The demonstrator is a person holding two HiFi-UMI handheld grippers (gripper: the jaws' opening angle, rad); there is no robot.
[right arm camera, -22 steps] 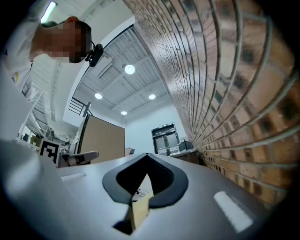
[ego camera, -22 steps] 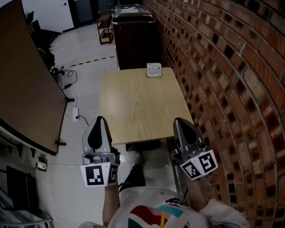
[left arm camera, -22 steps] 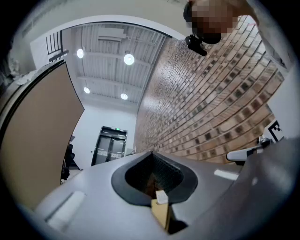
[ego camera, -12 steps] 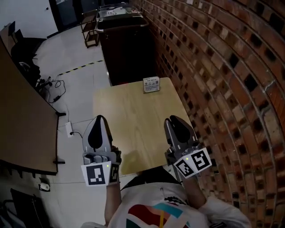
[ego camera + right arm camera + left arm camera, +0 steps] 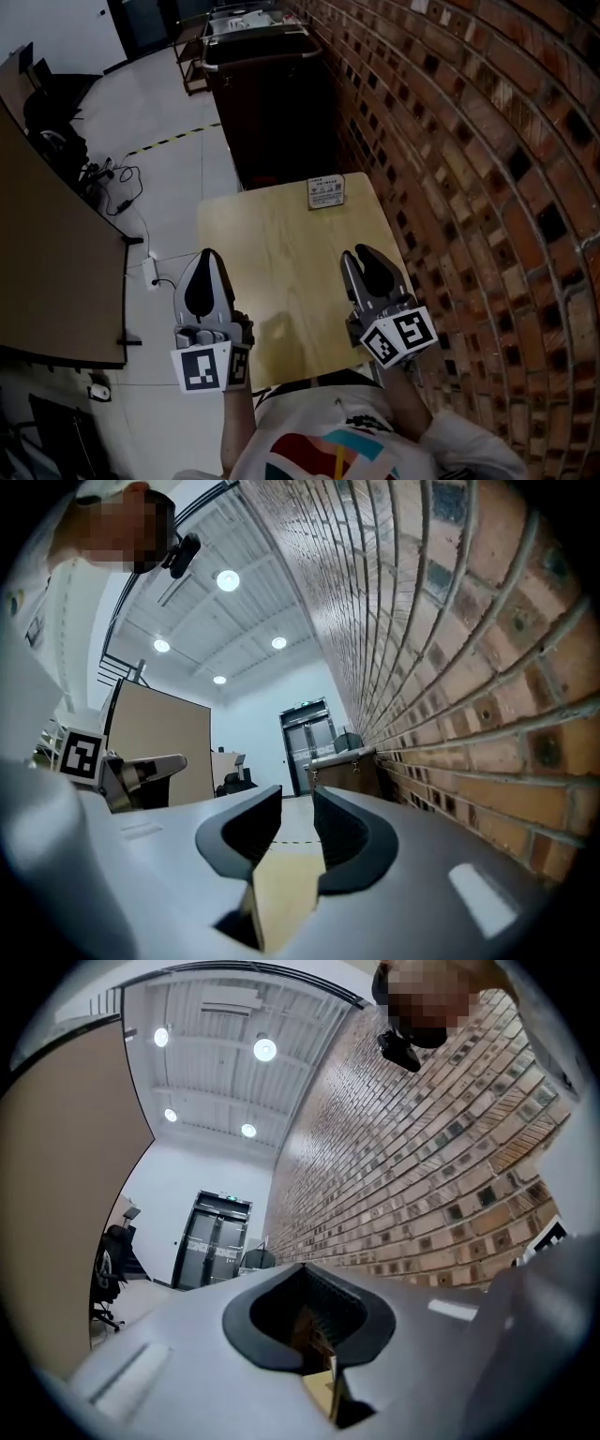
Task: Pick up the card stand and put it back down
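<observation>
A small white card stand (image 5: 325, 192) sits upright at the far edge of the light wooden table (image 5: 281, 253), near the brick wall. Neither gripper is close to it. My left gripper (image 5: 208, 255) hovers over the table's near left corner, and its jaws (image 5: 305, 1269) meet at the tips with nothing in them. Over the near right part of the table my right gripper (image 5: 360, 253) holds its jaws (image 5: 298, 794) a narrow gap apart, with only tabletop visible through the gap. The stand does not show in either gripper view.
A brick wall (image 5: 469, 187) runs close along the table's right side. A dark cabinet (image 5: 272, 94) stands just beyond the far edge. A brown partition (image 5: 47, 262) and floor cables (image 5: 117, 183) lie to the left.
The view has come closer to the table. Both grippers, earlier short of its near edge, now hang over its near part. The card stand has stayed in place.
</observation>
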